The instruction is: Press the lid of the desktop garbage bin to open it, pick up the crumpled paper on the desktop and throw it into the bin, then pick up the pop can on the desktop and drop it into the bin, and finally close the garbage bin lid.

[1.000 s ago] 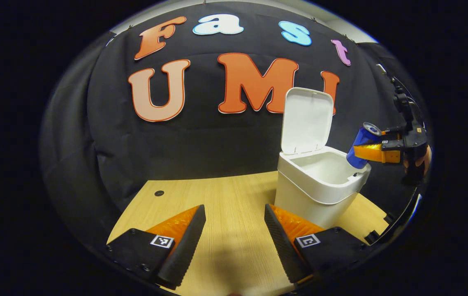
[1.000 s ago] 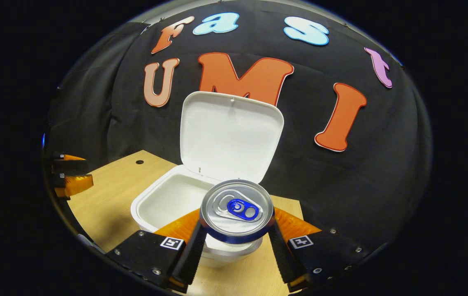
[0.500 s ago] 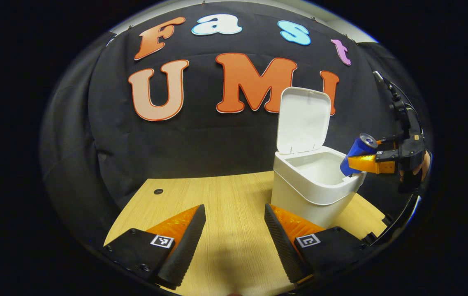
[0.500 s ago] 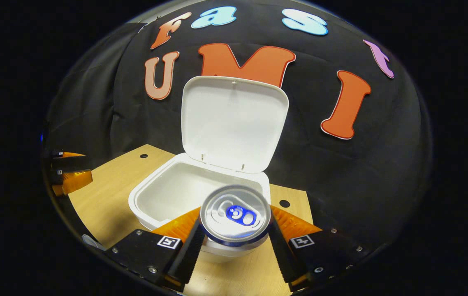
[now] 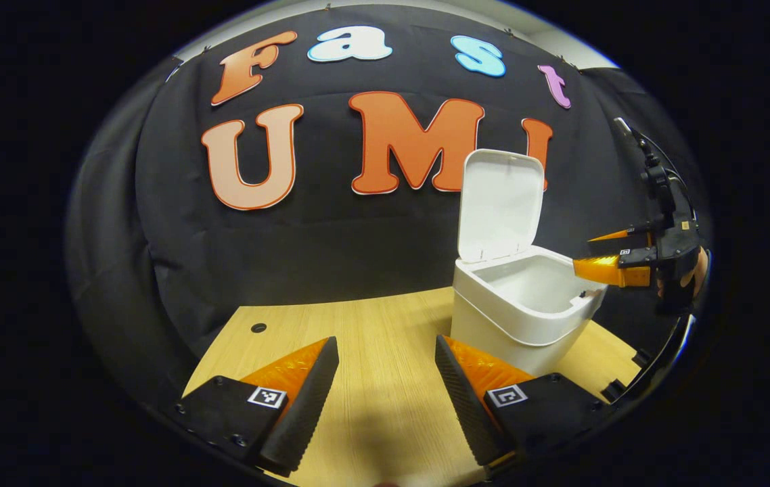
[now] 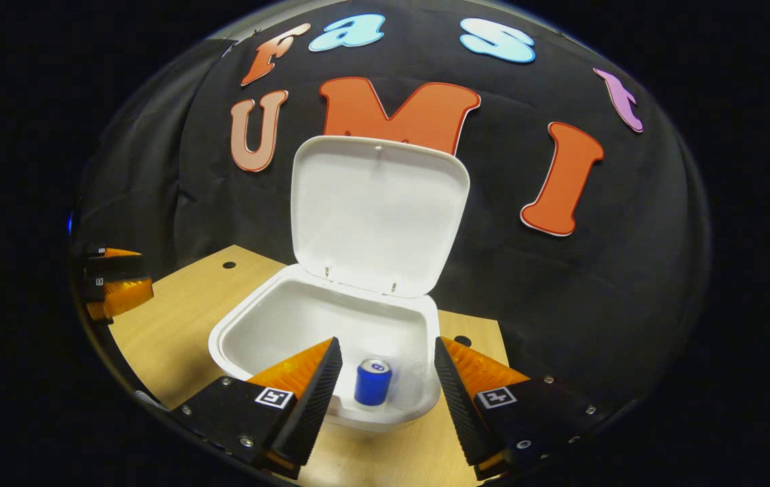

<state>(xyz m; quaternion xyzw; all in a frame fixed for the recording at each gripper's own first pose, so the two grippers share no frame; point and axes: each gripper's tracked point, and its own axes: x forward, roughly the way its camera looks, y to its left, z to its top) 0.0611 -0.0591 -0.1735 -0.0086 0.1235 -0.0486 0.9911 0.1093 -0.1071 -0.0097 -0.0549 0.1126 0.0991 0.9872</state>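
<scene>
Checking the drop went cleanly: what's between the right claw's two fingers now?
In the right gripper view, the pop can, down inside the open bin, shows between the open right claw fingers, ungripped.

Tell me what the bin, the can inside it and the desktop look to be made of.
Bin: smooth white moulded plastic, matte with a soft sheen, judging by its rounded rim and one-piece lid.
Can: likely thin metal, with a silvery top and glossy blue side.
Desktop: light wood or wood-look laminate; straight grain lines show, but which one is unclear.
</scene>
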